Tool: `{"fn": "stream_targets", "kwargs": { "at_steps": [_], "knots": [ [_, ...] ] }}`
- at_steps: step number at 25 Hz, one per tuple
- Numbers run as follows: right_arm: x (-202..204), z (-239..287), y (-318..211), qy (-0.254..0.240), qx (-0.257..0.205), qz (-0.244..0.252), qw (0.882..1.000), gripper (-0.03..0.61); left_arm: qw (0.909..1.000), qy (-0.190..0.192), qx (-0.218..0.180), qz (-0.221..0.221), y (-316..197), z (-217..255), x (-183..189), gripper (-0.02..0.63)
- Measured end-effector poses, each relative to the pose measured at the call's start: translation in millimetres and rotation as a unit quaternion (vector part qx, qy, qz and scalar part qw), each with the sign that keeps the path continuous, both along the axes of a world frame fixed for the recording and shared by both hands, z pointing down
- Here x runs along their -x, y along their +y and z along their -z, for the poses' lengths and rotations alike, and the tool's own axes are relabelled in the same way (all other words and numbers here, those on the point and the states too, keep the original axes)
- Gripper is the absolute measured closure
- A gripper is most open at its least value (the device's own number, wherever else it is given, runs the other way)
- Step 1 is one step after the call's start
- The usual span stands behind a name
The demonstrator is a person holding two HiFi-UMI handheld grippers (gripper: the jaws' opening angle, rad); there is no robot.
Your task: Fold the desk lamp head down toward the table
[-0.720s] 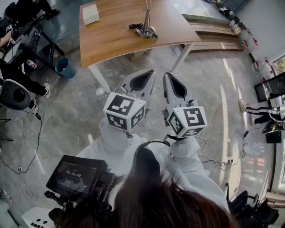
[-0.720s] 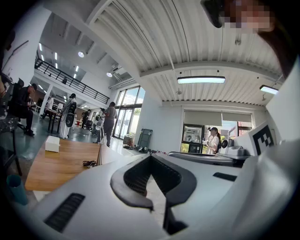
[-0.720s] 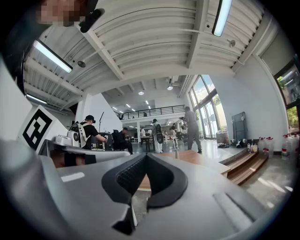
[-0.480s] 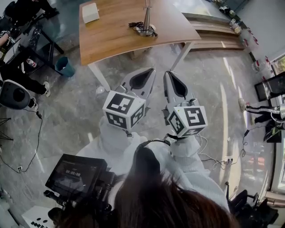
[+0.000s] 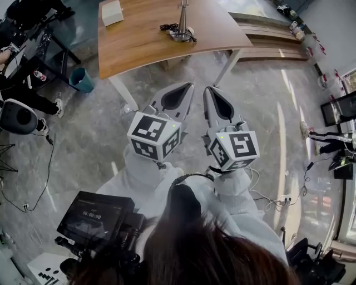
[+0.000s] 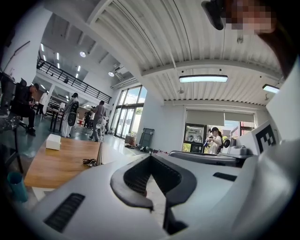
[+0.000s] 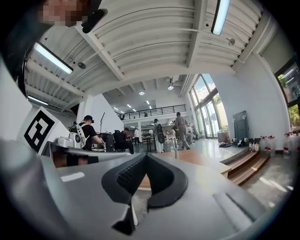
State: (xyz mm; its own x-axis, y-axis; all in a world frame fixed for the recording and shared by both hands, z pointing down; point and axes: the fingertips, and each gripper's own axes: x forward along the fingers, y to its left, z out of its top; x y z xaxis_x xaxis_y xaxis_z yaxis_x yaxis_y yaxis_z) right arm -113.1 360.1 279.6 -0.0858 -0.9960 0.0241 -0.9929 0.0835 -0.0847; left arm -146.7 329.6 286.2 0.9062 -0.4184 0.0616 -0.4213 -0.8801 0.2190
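The desk lamp (image 5: 182, 25) stands upright on the far side of the wooden table (image 5: 144, 47), a black cord coiled at its base. In the left gripper view the lamp (image 6: 99, 154) is a thin post on the table (image 6: 56, 166); in the right gripper view the lamp (image 7: 176, 152) is small and distant. My left gripper (image 5: 190, 85) and right gripper (image 5: 207, 89) are held side by side over the floor, well short of the table. Both point level at it with jaws shut and nothing between them. The left gripper (image 6: 150, 156) and right gripper (image 7: 146, 155) show closed tips.
A white box (image 5: 112, 12) lies on the table's far left corner. A teal bin (image 5: 82, 79) stands by the table's left leg. Low wooden steps (image 5: 272, 51) run along the right. Cables (image 5: 267, 197) trail on the floor, and people sit at the far left.
The table and both grippers have drifted slightly upward in the head view. The jaws have stayed shut.
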Motion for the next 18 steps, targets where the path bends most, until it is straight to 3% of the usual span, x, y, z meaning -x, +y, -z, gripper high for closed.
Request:
{"fn": "stream_targets", "kwargs": {
  "at_steps": [3, 9, 18],
  "knots": [
    [-1.3, -0.8, -2.1, -0.004, 0.002, 0.002, 1.0, 0.577, 1.0, -0.002, 0.003, 0.008, -3.7, -2.1, 2.2, 0.612],
    [-45.4, -24.5, -39.9, -0.008, 0.017, 0.013, 1.0, 0.577, 0.9995, -0.014, 0.016, 0.025, -43.9, -27.0, -37.4, 0.612],
    [-94.8, -23.3, -187.4, -0.007, 0.013, 0.012, 1.0, 0.577, 0.9996, -0.01, 0.007, 0.026, -198.3, -20.7, -83.9, 0.612]
  ]
}}
